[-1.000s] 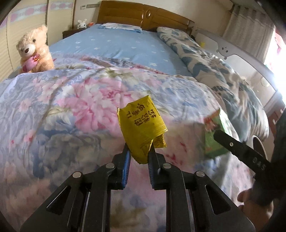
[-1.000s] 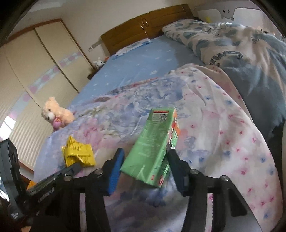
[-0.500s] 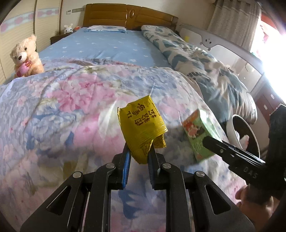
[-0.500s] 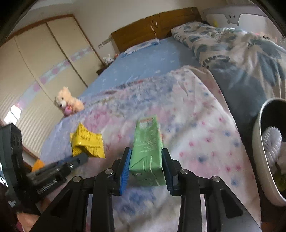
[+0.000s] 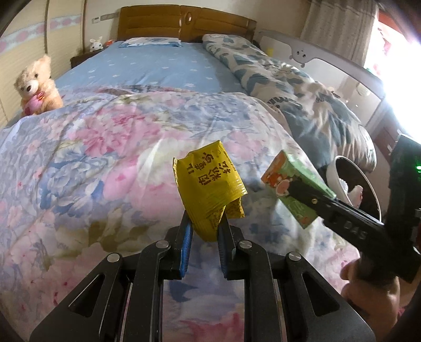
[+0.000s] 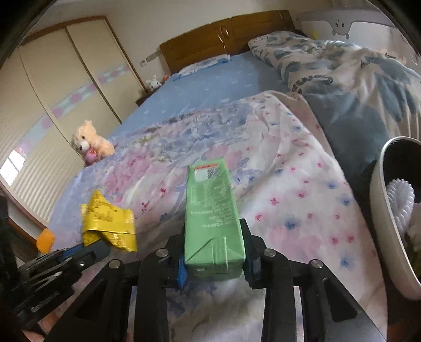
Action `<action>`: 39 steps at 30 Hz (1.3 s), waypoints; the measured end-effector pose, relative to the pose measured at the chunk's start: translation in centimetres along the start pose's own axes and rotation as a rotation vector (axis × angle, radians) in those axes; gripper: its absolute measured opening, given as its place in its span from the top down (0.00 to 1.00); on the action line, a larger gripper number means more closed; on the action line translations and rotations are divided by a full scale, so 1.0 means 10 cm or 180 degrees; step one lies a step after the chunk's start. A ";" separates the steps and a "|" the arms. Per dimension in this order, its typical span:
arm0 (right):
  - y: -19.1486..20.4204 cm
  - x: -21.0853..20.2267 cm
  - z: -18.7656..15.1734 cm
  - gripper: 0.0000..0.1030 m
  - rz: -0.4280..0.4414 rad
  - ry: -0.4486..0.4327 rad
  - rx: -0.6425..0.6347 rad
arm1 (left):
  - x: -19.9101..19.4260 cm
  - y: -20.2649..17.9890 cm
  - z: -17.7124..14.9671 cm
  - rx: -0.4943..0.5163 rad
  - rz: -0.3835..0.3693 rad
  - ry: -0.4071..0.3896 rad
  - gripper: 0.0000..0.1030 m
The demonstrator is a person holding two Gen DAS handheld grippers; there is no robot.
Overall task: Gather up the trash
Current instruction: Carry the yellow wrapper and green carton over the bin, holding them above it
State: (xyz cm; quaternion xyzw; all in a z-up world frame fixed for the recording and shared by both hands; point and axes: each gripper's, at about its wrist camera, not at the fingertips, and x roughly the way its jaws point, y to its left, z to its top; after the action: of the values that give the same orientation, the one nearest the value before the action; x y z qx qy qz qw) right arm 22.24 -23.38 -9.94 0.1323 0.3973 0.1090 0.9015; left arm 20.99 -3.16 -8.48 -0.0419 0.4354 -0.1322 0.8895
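Observation:
My left gripper [image 5: 204,229] is shut on a crumpled yellow snack packet [image 5: 208,184] and holds it above the floral quilt [image 5: 92,163]. My right gripper [image 6: 213,244] is shut on a green drink carton [image 6: 210,210], held lengthwise between the jaws. The carton also shows in the left wrist view [image 5: 294,192] to the right of the packet. The packet shows in the right wrist view [image 6: 108,221] at lower left. A white trash bin [image 6: 386,210] with white rubbish inside stands at the bed's right side; it also shows in the left wrist view [image 5: 342,171].
A teddy bear [image 5: 36,86] sits at the bed's left edge. A blue-patterned duvet [image 5: 289,86] lies along the right side. A wooden headboard [image 5: 184,23] is at the back, a wardrobe [image 6: 65,86] at left.
Both grippers pulled back from the bed and swung right with their loads. The carton turned lengthwise in the right jaws. The trash bin came into view at right.

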 end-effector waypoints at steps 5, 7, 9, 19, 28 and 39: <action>-0.11 -0.34 -0.01 0.70 0.0040 -0.0158 0.0067 | -0.02 -0.28 -0.01 0.0173 -0.0087 -0.0002 0.84; -0.17 -0.48 -0.02 0.70 0.0062 -0.0216 0.0084 | -0.03 -0.40 -0.01 0.0244 -0.0112 -0.0001 0.84; -0.21 -0.59 -0.03 0.70 0.0069 -0.0262 0.0106 | -0.04 -0.52 -0.02 0.0324 -0.0145 0.0006 0.84; -0.63 -1.16 -0.18 0.70 -0.0044 -0.0515 0.0321 | -0.04 -1.02 -0.05 0.0609 -0.0261 0.0022 0.84; -1.00 -1.42 -0.29 0.70 -0.0181 -0.0631 0.0553 | -0.01 -1.43 -0.09 0.0837 -0.0360 0.0059 0.84; -1.31 -1.65 -0.40 0.70 -0.0270 -0.0736 0.0736 | -0.02 -1.73 -0.12 0.0994 -0.0467 0.0059 0.84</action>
State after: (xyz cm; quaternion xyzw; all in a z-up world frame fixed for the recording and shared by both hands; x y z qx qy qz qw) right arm 9.56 -40.08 -5.49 0.2299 0.3060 0.0084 0.9238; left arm 16.49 -19.70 -5.84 0.0663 0.4135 -0.2632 0.8691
